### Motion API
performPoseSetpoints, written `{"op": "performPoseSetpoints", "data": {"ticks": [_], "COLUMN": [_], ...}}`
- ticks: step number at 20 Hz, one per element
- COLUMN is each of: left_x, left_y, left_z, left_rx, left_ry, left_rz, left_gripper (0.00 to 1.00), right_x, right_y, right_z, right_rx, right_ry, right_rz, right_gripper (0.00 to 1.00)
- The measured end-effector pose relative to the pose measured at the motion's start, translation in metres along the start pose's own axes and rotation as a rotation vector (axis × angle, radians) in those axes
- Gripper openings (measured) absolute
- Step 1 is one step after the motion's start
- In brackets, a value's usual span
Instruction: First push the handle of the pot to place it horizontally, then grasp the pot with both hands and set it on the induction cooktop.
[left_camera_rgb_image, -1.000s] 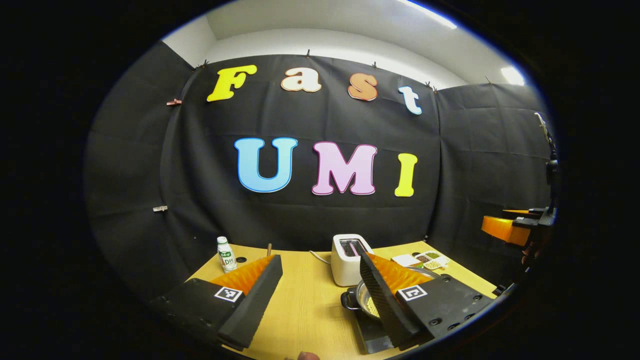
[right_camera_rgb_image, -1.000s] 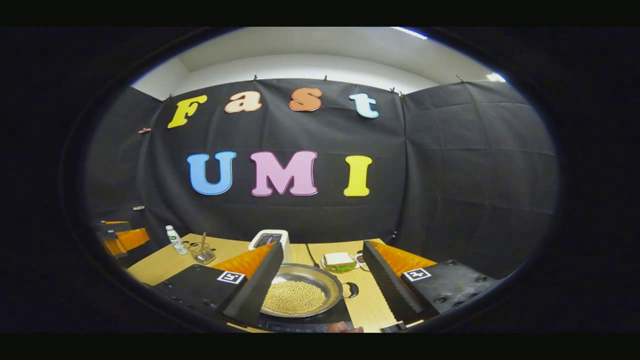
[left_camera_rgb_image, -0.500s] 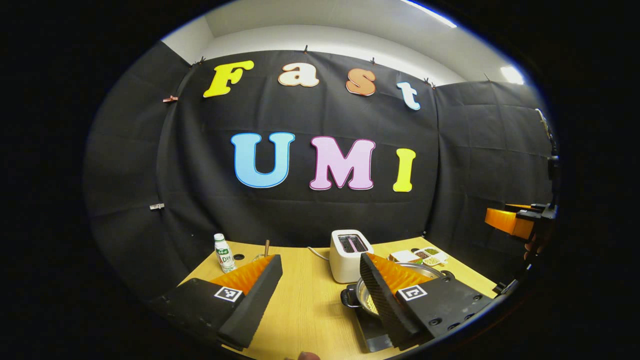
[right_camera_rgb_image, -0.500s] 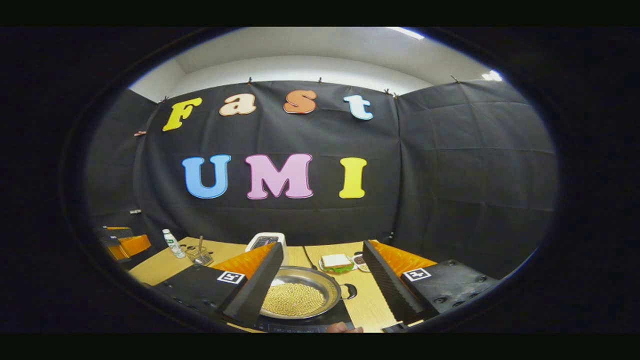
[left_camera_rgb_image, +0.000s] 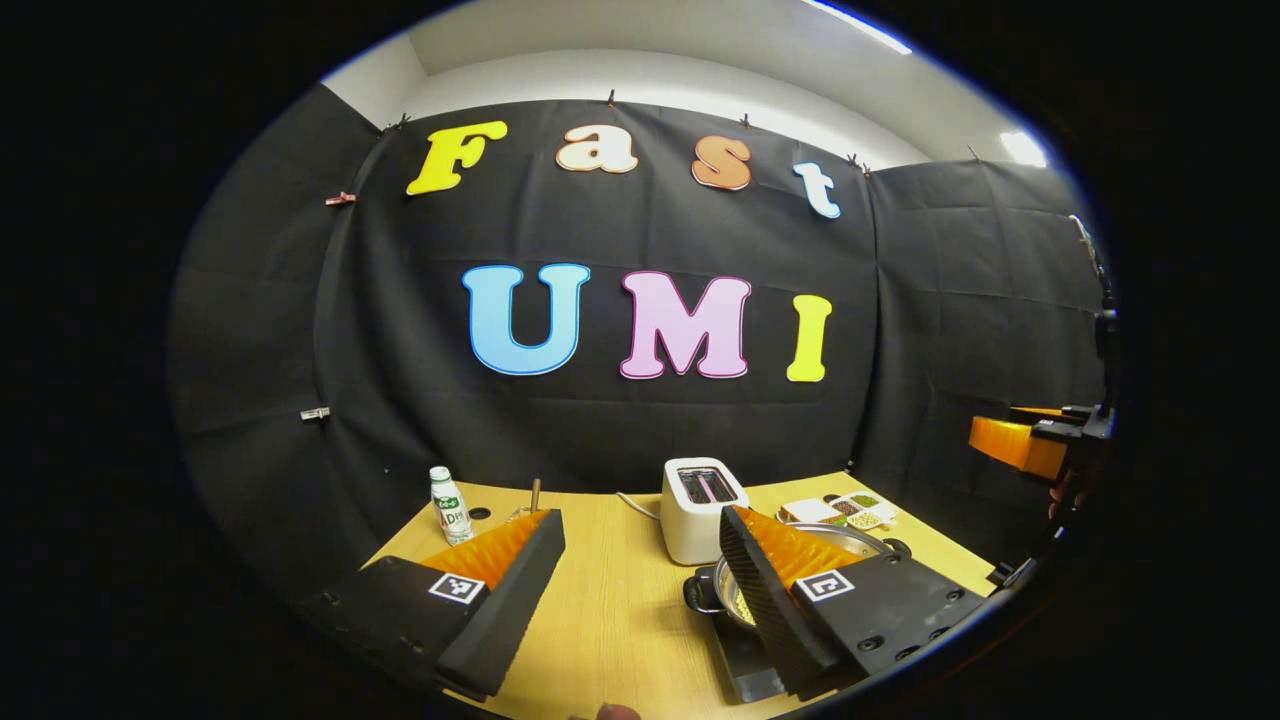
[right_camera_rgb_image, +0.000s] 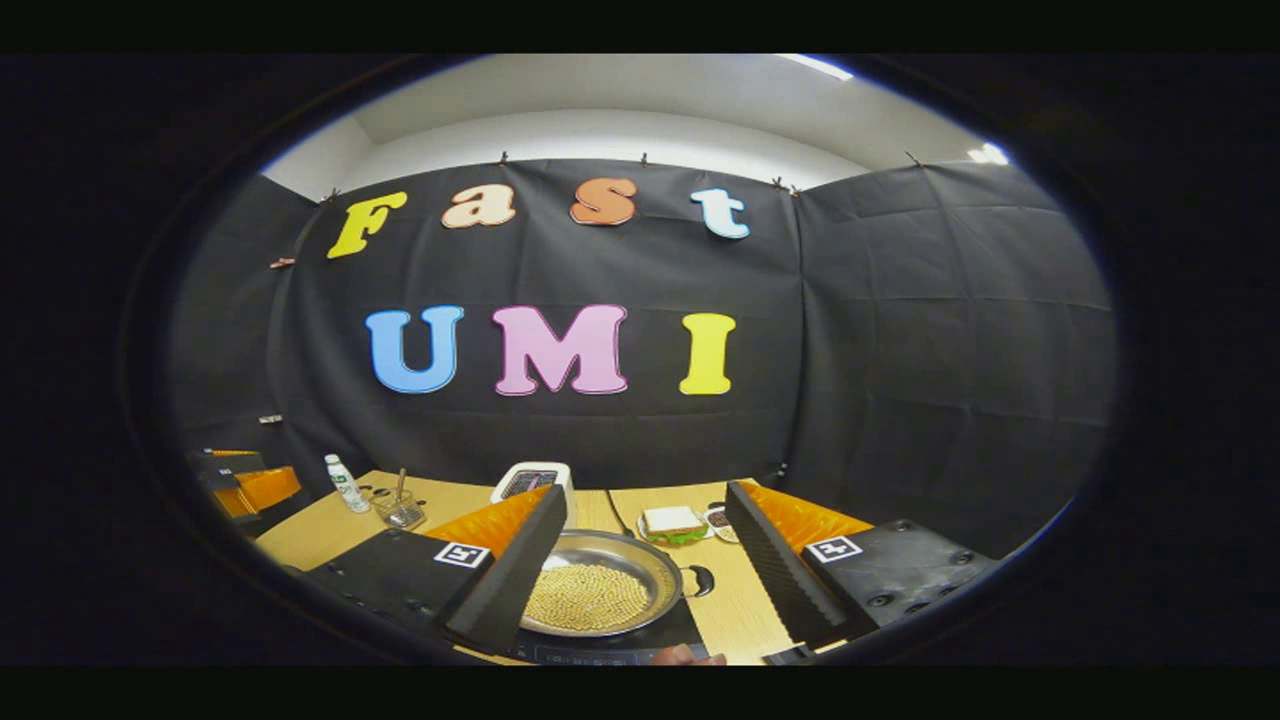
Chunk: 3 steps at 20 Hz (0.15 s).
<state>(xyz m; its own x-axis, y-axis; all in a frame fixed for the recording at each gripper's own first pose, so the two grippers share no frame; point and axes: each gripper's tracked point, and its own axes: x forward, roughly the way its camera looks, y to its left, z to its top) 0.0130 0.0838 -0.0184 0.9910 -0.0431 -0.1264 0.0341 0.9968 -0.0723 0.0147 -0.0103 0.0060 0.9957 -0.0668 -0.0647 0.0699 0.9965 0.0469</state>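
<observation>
— What's along the worktop (left_camera_rgb_image: 610, 610), starting at its left edge?

— In the left gripper view, a small white bottle (left_camera_rgb_image: 449, 505) stands near the back left corner. In the right gripper view a little glass cup (right_camera_rgb_image: 402, 511) with a stick in it sits just beside the bottle. Further right, toward the back edge, there's a white toaster (left_camera_rgb_image: 699, 509), with a cord trailing off its left side.

— And the pot?

— The pot (right_camera_rgb_image: 596, 593) sits on the black induction cooktop (right_camera_rgb_image: 610, 645) at the front edge, right of the toaster. It's a shallow metal pan full of small yellow grains. One dark side handle (right_camera_rgb_image: 703, 580) points right, lying flat.

— Is either tool holding it?

— No. The left gripper (left_camera_rgb_image: 640, 590) is released, jaws spread wide, nothing between them. One finger crosses in front of the pot in that view, but I can't tell that it touches. The right gripper (right_camera_rgb_image: 645, 575) is released too, jaws wide apart, and the pot shows in the gap between them, lower and farther off.

— Anything past the pot?

— A sandwich (right_camera_rgb_image: 676, 524) on a plate near the back edge, then small dishes (left_camera_rgb_image: 850, 513) of seeds toward the back right corner. At the far right of the left gripper view, the other gripper hangs off the worktop's right edge, a hand under it.
</observation>
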Motion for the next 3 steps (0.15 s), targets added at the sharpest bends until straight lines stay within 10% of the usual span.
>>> {"op": "performPoseSetpoints", "data": {"ticks": [3], "left_x": [0.0003], "left_y": [-0.0011], "left_z": [-0.0002], "left_rx": [-0.002], "left_ry": [0.002], "left_rz": [-0.005], "left_gripper": [0.97], "right_x": [0.0003], "right_y": [-0.0012], "right_z": [-0.0019], "right_rx": [-0.001], "right_ry": [0.005], "right_rz": [-0.005], "right_gripper": [0.99]}}
